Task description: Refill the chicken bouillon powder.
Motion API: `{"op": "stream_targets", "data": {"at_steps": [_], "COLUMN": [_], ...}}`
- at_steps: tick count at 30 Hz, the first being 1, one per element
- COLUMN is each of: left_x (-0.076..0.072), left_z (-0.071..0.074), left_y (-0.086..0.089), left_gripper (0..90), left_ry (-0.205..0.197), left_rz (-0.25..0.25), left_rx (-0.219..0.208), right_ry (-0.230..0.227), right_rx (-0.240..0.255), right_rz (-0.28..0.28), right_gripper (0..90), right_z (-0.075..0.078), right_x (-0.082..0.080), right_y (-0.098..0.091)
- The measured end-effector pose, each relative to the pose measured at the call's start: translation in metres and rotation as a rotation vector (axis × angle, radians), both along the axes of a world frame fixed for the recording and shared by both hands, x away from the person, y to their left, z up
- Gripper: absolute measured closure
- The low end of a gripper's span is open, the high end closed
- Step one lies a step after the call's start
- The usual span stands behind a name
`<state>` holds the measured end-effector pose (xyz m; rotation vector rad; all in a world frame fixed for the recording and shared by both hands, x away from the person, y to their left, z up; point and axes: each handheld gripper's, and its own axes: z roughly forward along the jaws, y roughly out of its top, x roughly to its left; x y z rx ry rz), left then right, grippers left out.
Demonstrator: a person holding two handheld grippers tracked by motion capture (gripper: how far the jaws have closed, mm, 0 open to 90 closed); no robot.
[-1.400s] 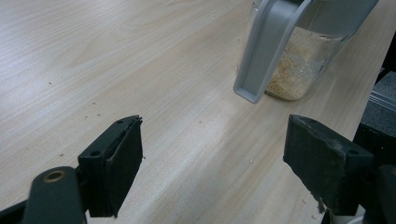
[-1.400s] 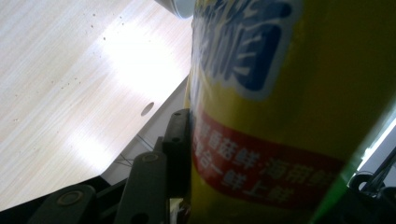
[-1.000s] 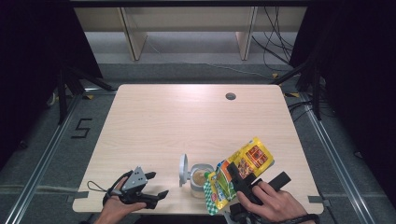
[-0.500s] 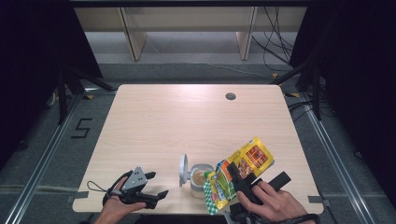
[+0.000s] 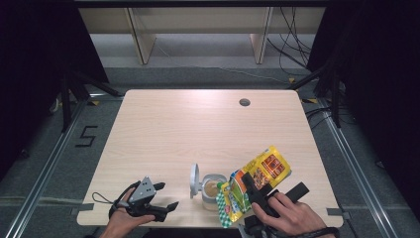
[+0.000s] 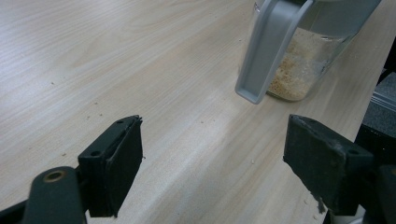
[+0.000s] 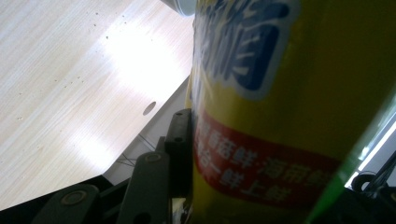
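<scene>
At the near edge of the tabletop (image 5: 198, 129), toward its right corner, the right tongs (image 5: 253, 187) were clamped on a yellow snack bag (image 5: 257, 173). In the right gripper view one black jaw pressed flat against the bag's printed side. The bag was tilted, with its green-checked lower end (image 5: 225, 210) leaning over a clear jar (image 5: 212, 191) that stood just beside it on the left. The jar held a pale, crumbly filling, and its grey flip lid (image 5: 194, 179) stood open on its left side. Near the left corner of the same edge, the left tongs (image 5: 163, 201) lay low over the wood, well apart from the jar, their jaws spread wide with nothing between them.
</scene>
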<state>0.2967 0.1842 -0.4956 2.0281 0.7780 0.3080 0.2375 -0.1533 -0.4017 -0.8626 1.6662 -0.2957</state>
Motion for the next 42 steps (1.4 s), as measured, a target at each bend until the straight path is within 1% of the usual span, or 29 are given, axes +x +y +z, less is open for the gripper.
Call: {"op": "stream_targets", "data": {"at_steps": [1, 2, 4, 5, 6, 7, 8, 9, 10, 14, 15, 16, 18, 19, 20, 22, 23, 25, 26, 28, 29, 31, 33, 34, 37, 38, 40, 41, 42], "left_x": [0.0001, 0.0003, 0.0003, 0.0004, 0.0004, 0.0004, 0.0004, 0.0004, 0.0005, 0.0002, -0.0002, -0.0001, 0.0004, 0.0004, 0.0008, 0.0001, 0.0004, 0.0003, 0.0006, 0.0003, -0.0002, 0.0002, 0.0004, 0.0002, 0.0003, 0.0006, 0.0007, 0.0004, 0.0002], "left_z": [0.0, 0.0, -0.0001, -0.0001, -0.0001, -0.0001, -0.0002, -0.0001, 0.0, 0.0003, 0.0006, 0.0007, 0.0008, 0.0006, 0.0004, 0.0006, 0.0007, 0.0004, 0.0005, 0.0007, 0.0005, 0.0003, 0.0005, 0.0005, 0.0005, 0.0004, 0.0005, 0.0006, 0.0006], "left_y": [0.0, 0.0001, 0.0, 0.0, 0.0, 0.0, 0.0, 0.0, 0.0002, 0.0003, 0.0005, 0.0007, 0.001, 0.0009, 0.0009, 0.0006, 0.0008, 0.0003, 0.0005, 0.0009, 0.0002, 0.0003, 0.0007, 0.0006, 0.0006, 0.0007, 0.0007, 0.0008, 0.0005], "left_gripper": [19.0, 19.0, 19.0, 19.0, 19.0, 19.0, 19.0, 18.9, 19.0, 19.0, 19.0, 19.0, 19.0, 19.0, 19.0, 19.0, 19.0, 19.0, 18.9, 19.0, 19.0, 18.9, 18.9, 19.0, 19.0, 18.9, 18.9, 19.0, 19.0], "left_ry": [0.0, 0.003, 0.002, 0.002, 0.003, 0.003, 0.003, 0.003, 0.001, 0.001, -0.006, -0.007, -0.011, -0.008, -0.006, -0.007, -0.01, -0.007, -0.001, -0.009, -0.005, -0.004, -0.006, -0.005, -0.009, -0.006, -0.001, -0.009, -0.005], "left_rz": [0.001, 0.001, 0.002, 0.002, 0.002, 0.002, 0.002, 0.002, 0.001, 0.003, 0.009, 0.009, 0.005, 0.009, 0.005, 0.011, 0.01, 0.012, 0.006, 0.01, 0.013, 0.013, 0.009, 0.01, 0.01, 0.007, 0.006, 0.012, 0.009], "left_rx": [-0.002, 0.0, -0.002, -0.002, -0.002, -0.002, -0.002, -0.002, -0.001, -0.003, 0.004, 0.005, 0.007, 0.007, 0.004, 0.001, 0.005, -0.003, -0.002, 0.005, -0.008, -0.01, -0.006, -0.006, 0.001, 0.0, -0.003, 0.002, -0.006], "right_ry": [0.0, -0.01, -0.012, -0.021, -0.001, 0.001, -0.007, -0.015, -0.023, -0.023, -0.023, -0.023, -0.011, -0.022, -0.006, -0.01, -0.01, -0.008, -0.007, -0.01, -0.01, -0.02, -0.018, -0.015, -0.021, -0.004, -0.01, -0.011, -0.01], "right_rx": [0.004, -0.002, 0.0, -0.026, -0.026, -0.006, -0.022, -0.009, -0.022, -0.019, -0.022, -0.016, 0.011, -0.018, -0.021, -0.026, -0.019, -0.015, -0.014, -0.014, -0.013, -0.009, -0.008, -0.008, -0.011, -0.02, -0.012, -0.012, -0.009], "right_rz": [0.001, 0.011, 0.001, 0.018, 0.019, 0.008, 0.018, 0.015, 0.025, 0.022, 0.023, 0.023, 0.002, 0.024, 0.02, 0.023, 0.021, 0.021, 0.013, 0.014, 0.014, 0.019, 0.014, 0.022, 0.016, 0.022, 0.023, 0.021, 0.02], "right_gripper": [65.7, 65.7, 65.7, 65.7, 65.7, 65.7, 65.7, 65.8, 65.8, 65.8, 65.8, 65.8, 65.8, 65.8, 65.8, 65.8, 65.8, 65.9, 65.9, 65.9, 65.9, 65.9, 65.9, 65.9, 65.9, 65.9, 65.9, 65.9, 65.9], "right_z": [-0.0003, 0.0002, 0.0001, 0.0024, 0.0029, 0.0019, 0.003, 0.0023, 0.0036, 0.0038, 0.0039, 0.0034, 0.0013, 0.0038, 0.0042, 0.0046, 0.0044, 0.004, 0.0043, 0.0043, 0.0044, 0.0043, 0.0038, 0.0038, 0.0048, 0.0057, 0.0053, 0.0054, 0.0055], "right_x": [0.0, -0.0002, -0.0004, 0.0003, 0.0011, 0.0009, 0.001, 0.0001, 0.0004, 0.0001, 0.0002, 0.0, -0.0007, 0.0002, 0.001, 0.0012, 0.001, 0.0007, 0.0001, -0.0001, -0.0002, -0.0002, 0.0, 0.0006, 0.0001, 0.0012, 0.0007, 0.0007, 0.0008], "right_y": [-0.0007, -0.0004, -0.0014, 0.0003, -0.0002, -0.0018, -0.0012, -0.0022, -0.0017, -0.0018, -0.0016, -0.0022, -0.0038, -0.0019, -0.0014, -0.0012, -0.0015, -0.0014, -0.0012, -0.0012, -0.0011, -0.0013, -0.0015, -0.0016, -0.0012, -0.0008, -0.0017, -0.0017, -0.0017]}}
